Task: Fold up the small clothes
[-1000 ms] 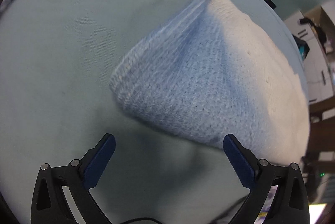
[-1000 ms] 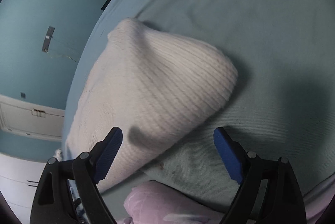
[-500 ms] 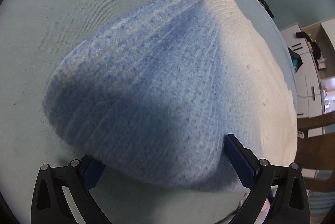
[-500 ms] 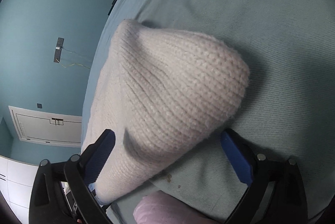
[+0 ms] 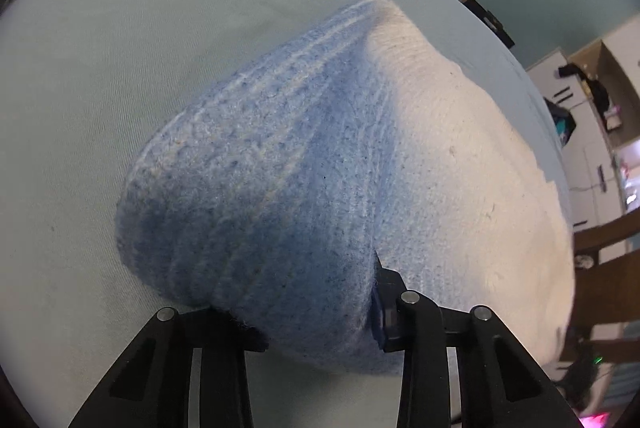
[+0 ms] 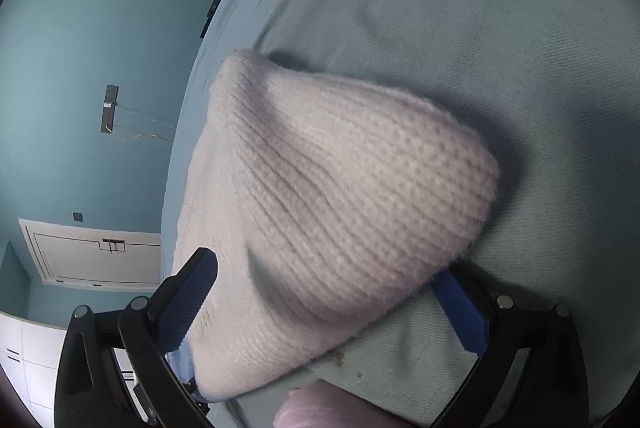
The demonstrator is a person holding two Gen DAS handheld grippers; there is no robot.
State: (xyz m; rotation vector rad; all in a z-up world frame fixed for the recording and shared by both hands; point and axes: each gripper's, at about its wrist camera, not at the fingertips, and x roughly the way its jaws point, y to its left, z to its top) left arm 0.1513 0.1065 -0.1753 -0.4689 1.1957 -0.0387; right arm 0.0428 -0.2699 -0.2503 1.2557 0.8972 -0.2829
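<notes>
Your left gripper [image 5: 316, 324] has its fingers pinched on the knit [image 5: 320, 164], which lies near the bed [image 5: 100, 48] edge. Your right gripper [image 6: 328, 302] straddles it, fingers spread. It looks soft, light and stretchy; take a corner.

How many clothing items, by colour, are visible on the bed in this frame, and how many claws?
Blue-and-white knit garment: 1, lying on the pale green sheet
Pink garment: 1, only an edge visible at the bottom of the right wrist view
Claws: 2, the left claw closed on the knit's blue end, the right claw open around its white end
Total: 4
</notes>
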